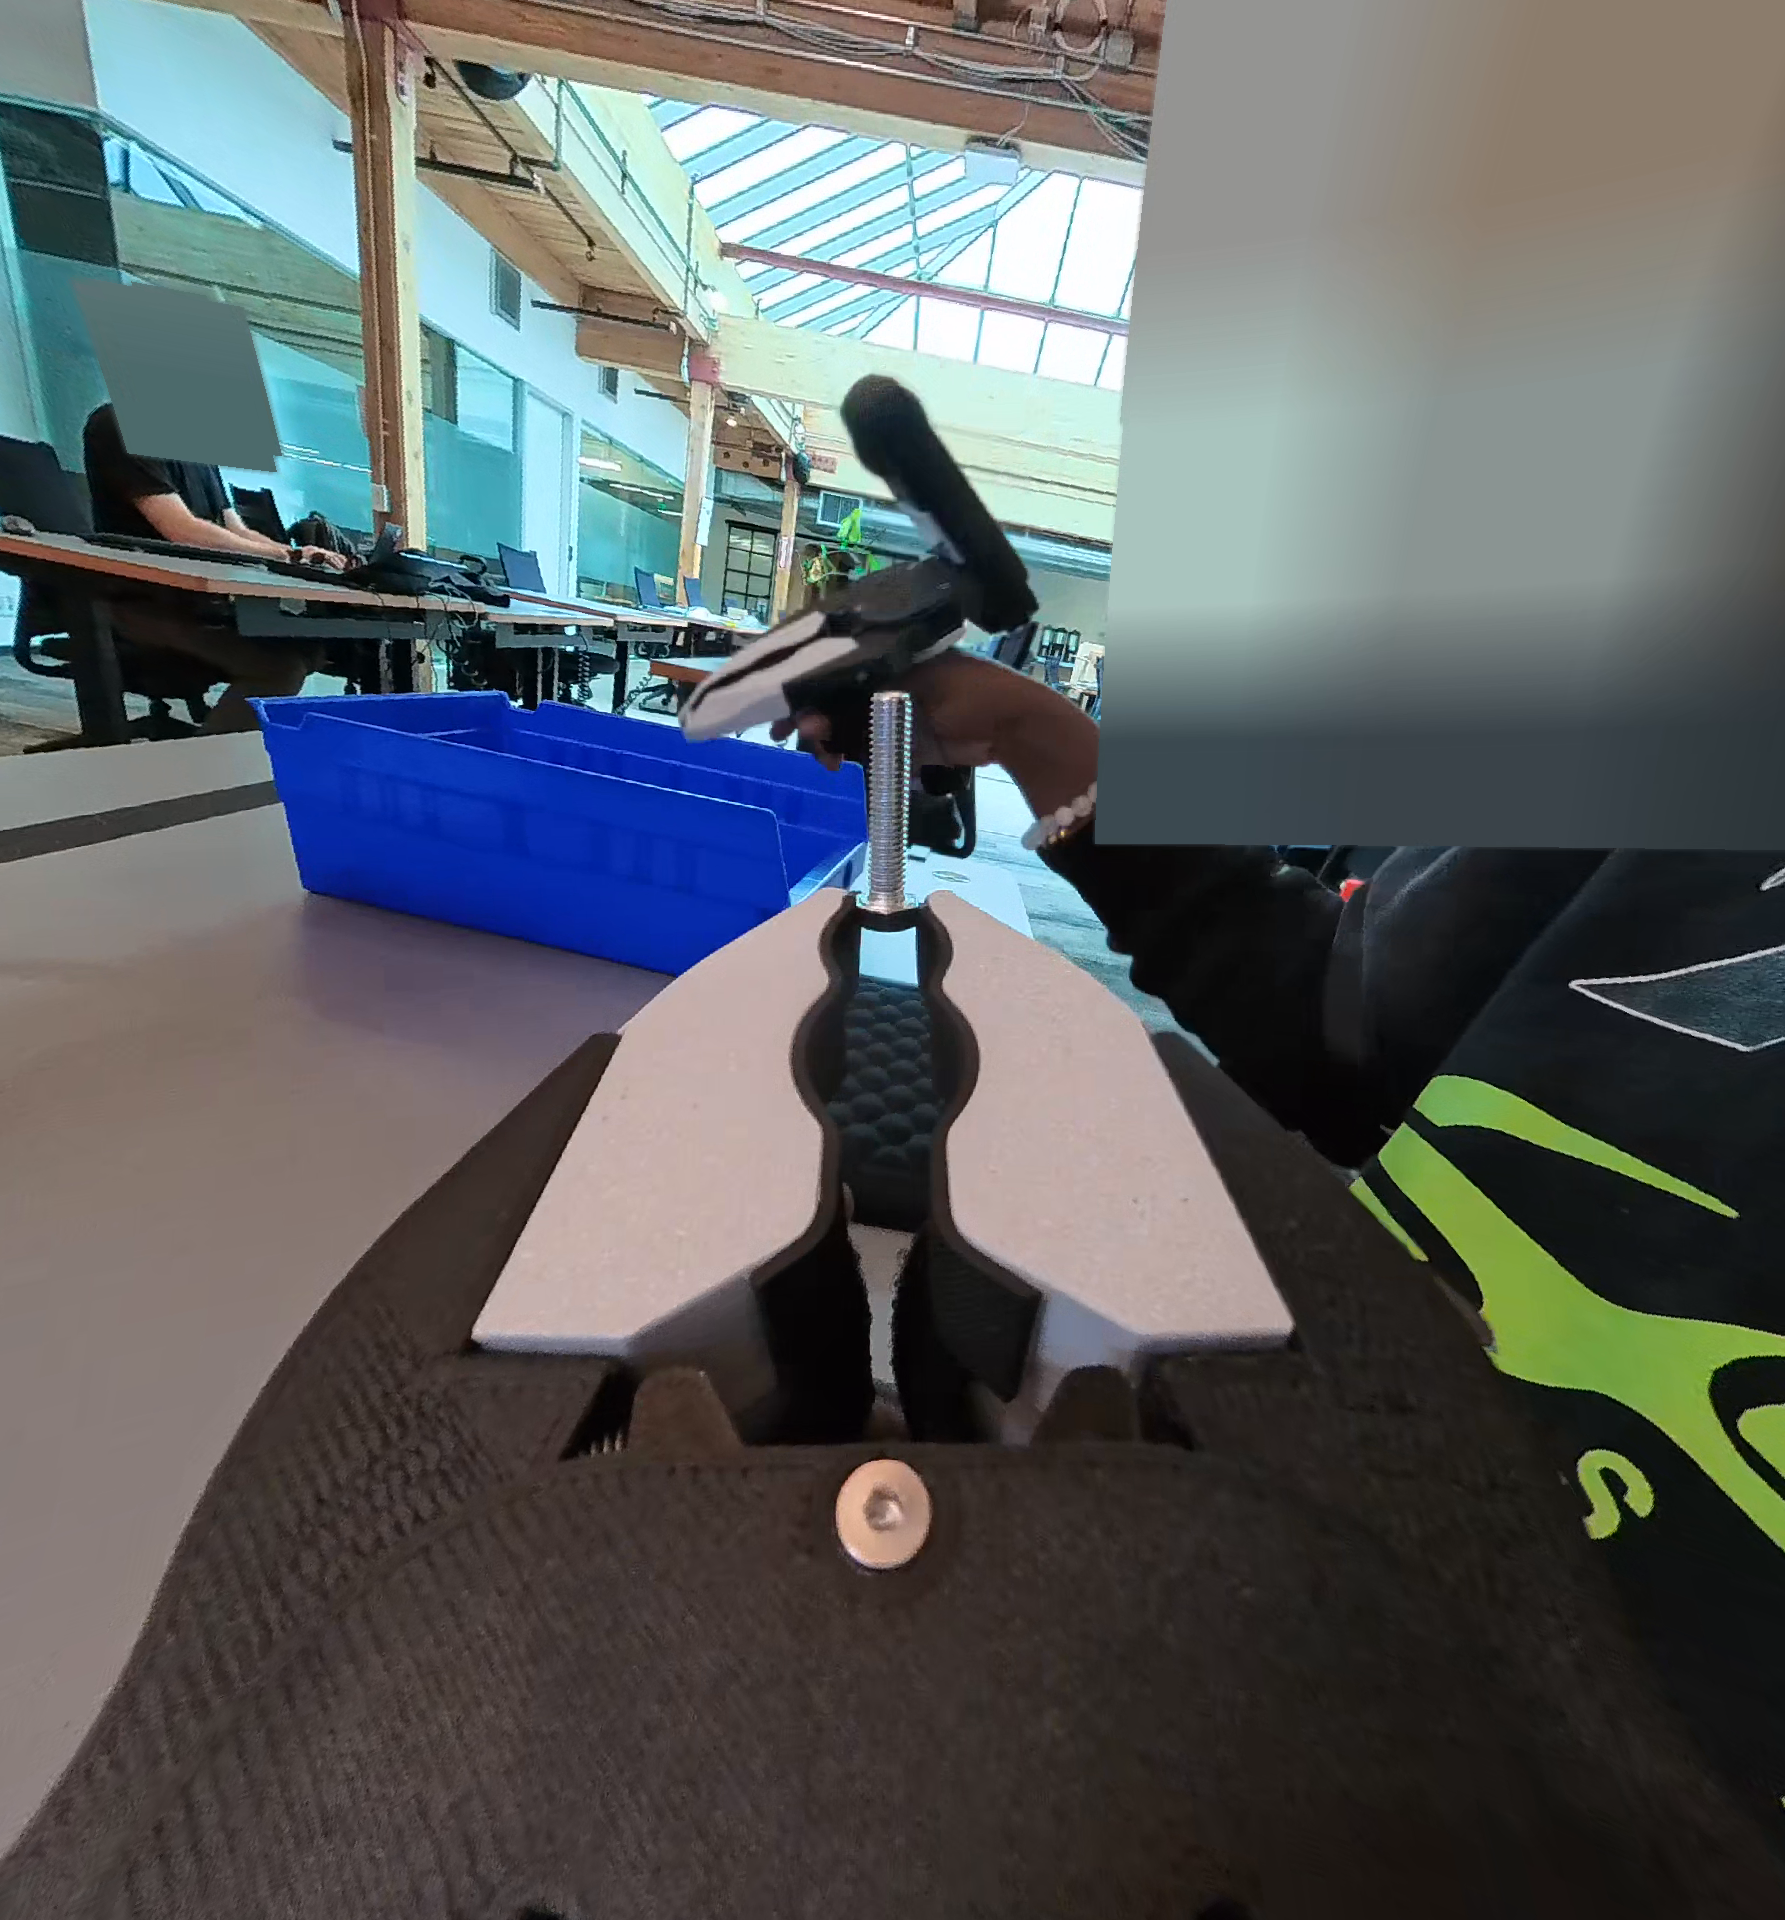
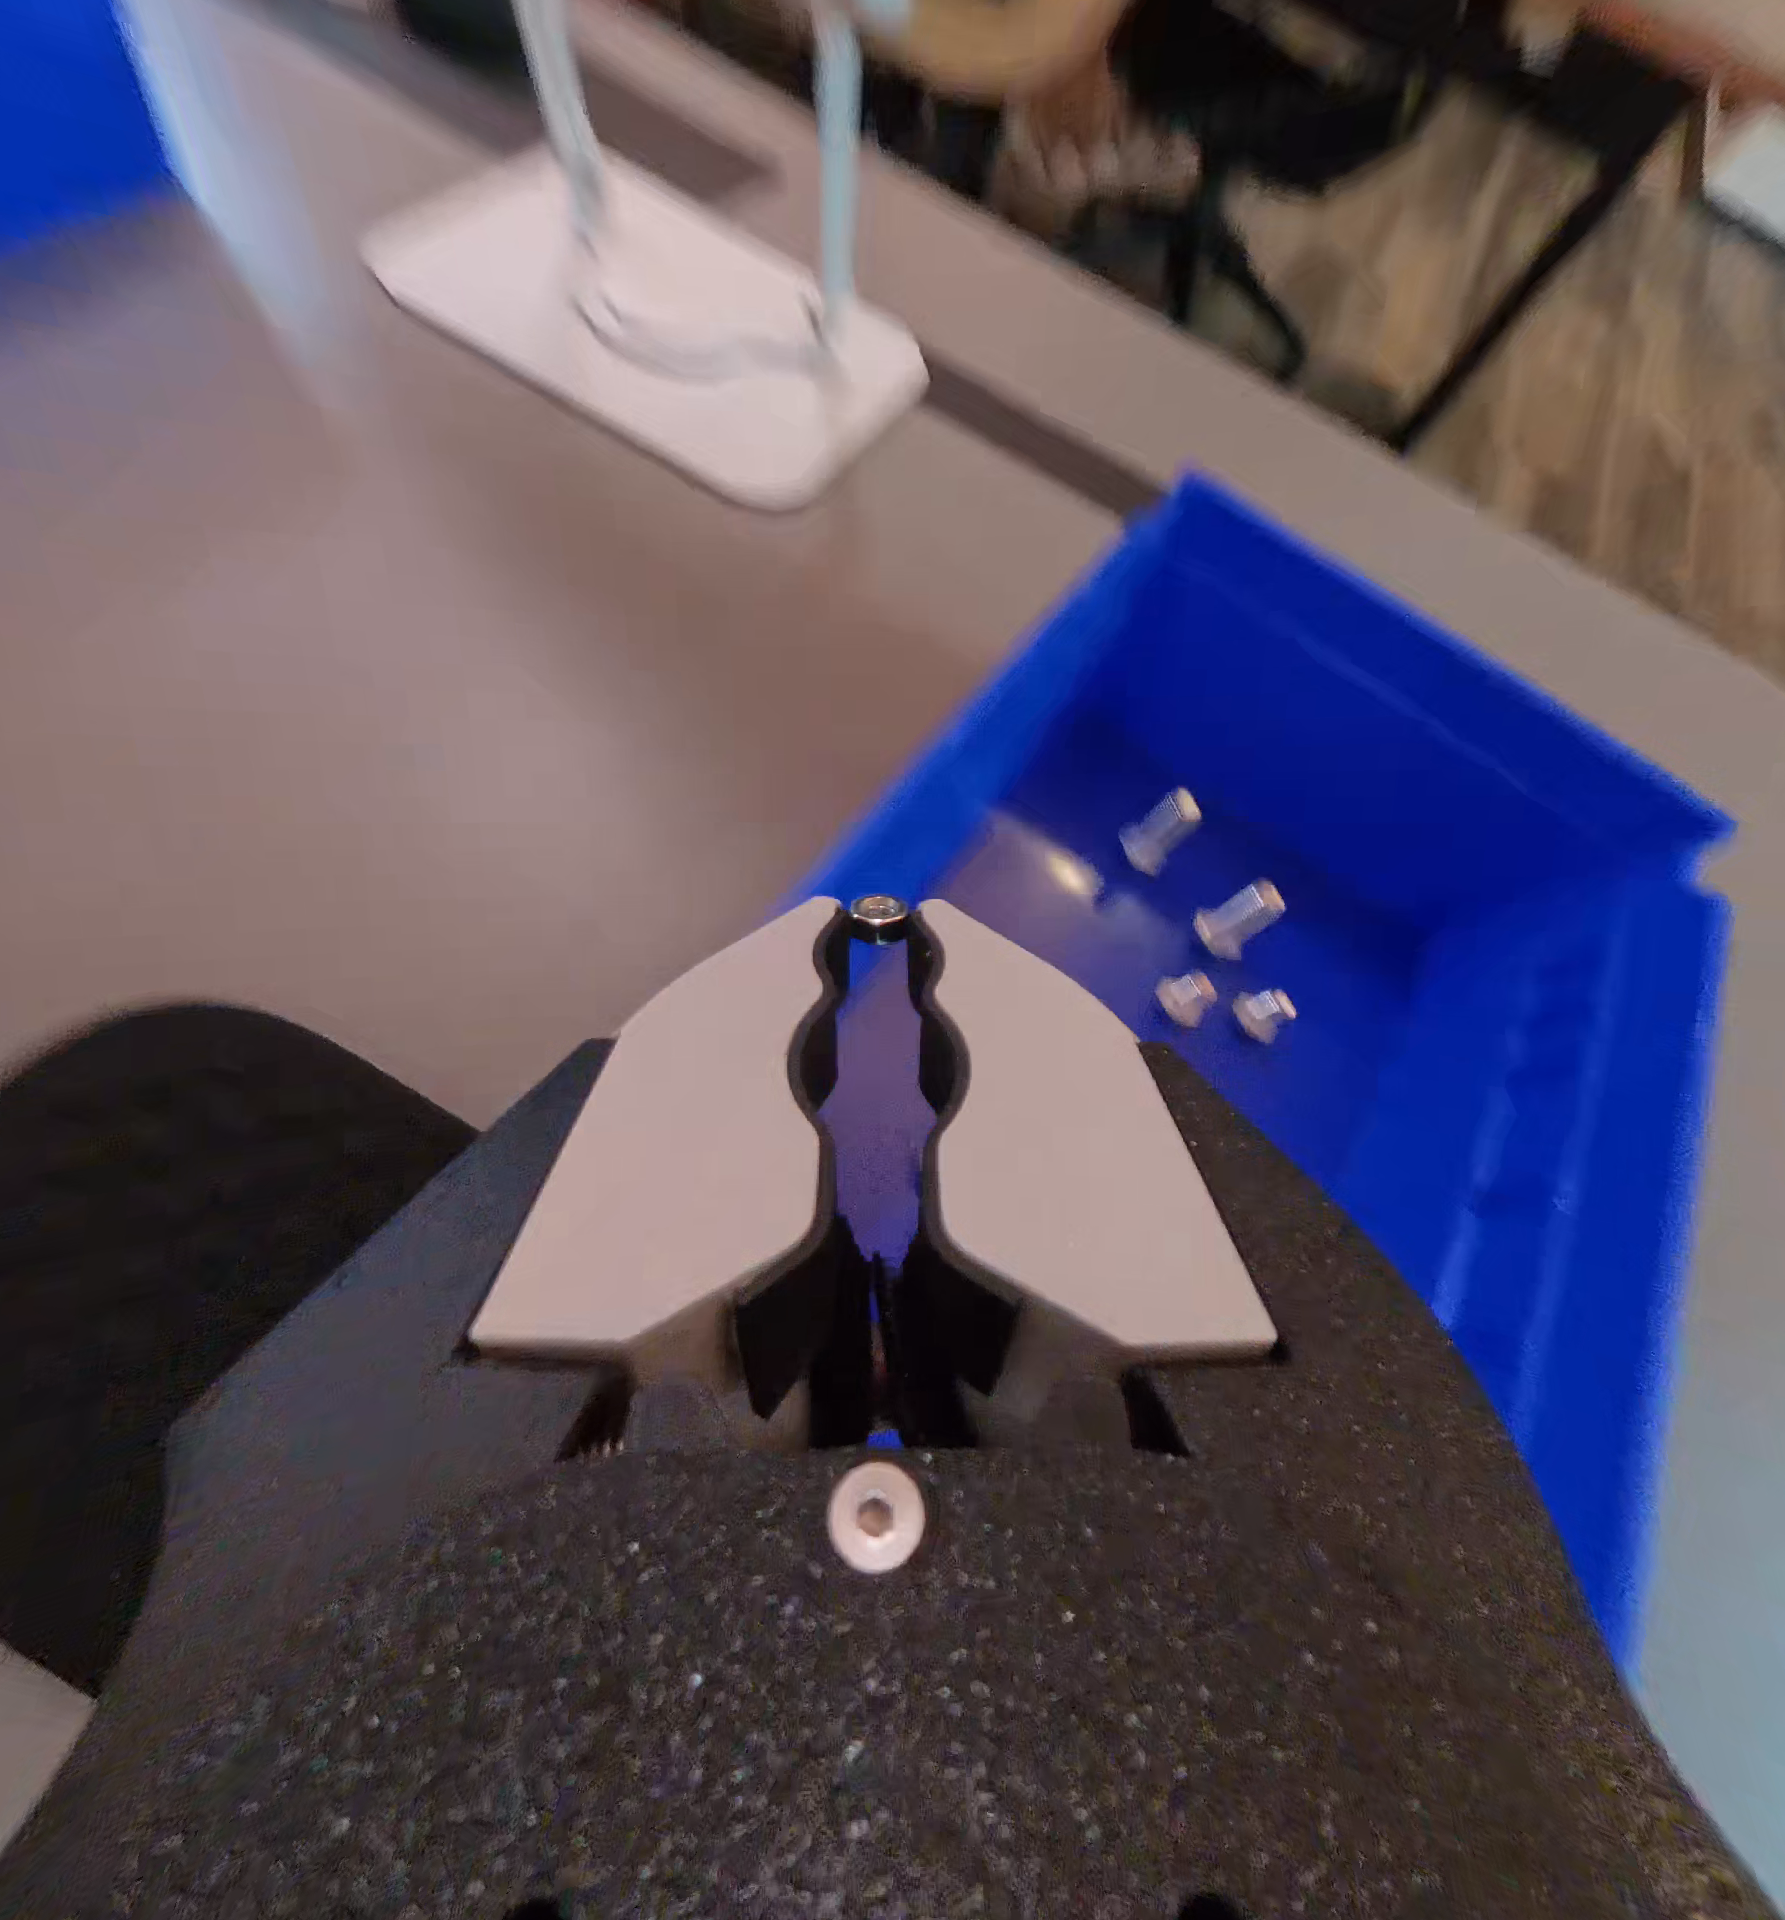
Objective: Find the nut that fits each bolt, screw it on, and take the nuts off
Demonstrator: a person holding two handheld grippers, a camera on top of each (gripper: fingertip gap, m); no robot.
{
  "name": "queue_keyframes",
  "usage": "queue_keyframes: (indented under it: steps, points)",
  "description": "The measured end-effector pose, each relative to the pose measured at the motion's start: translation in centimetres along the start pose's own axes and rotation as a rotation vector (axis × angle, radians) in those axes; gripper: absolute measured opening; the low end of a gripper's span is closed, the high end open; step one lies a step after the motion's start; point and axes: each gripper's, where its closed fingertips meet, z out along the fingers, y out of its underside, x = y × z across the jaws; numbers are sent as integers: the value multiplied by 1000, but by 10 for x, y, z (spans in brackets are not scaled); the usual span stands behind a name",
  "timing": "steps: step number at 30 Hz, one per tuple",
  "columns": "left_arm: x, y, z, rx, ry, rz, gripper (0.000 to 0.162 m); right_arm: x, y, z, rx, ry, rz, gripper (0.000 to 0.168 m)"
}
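My left gripper [image 1: 890,902] is shut on the head end of a long silver bolt [image 1: 889,790], which stands upright above its fingertips. Behind the bolt the right gripper [image 1: 737,707] shows, held in a hand above the table. In the right wrist view my right gripper [image 2: 877,916] is shut on a small silver nut [image 2: 875,918] at its fingertips, above the near edge of a blue bin [image 2: 1470,790]. Several short bolts [image 2: 1236,914] lie on the bin's floor.
A blue bin [image 1: 555,831] stands on the grey table [image 1: 140,1039] left of the bolt. A white stand base [image 2: 649,322] sits farther back on the table. A person's dark sleeve [image 1: 1283,987] is at the right. A person sits at a desk [image 1: 192,561] far behind. Tip to tip, the grippers are about 30 cm apart.
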Motion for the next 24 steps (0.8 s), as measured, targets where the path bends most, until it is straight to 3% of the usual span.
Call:
queue_keyframes:
  steps: [5,9,15,24]
  points:
    - [-1,3,1,-16,-3,4,10,33,70,24,-429,-3,-52,11]
    - [-2,3,1,-17,-8,2,10,48,100,37,-637,-23,-41,11]
    - [-2,4,1,-20,-6,-1,10,61,117,53,-754,-40,43,11]
    - [-3,3,0,-19,-8,-3,10,60,121,60,-753,-74,110,13]
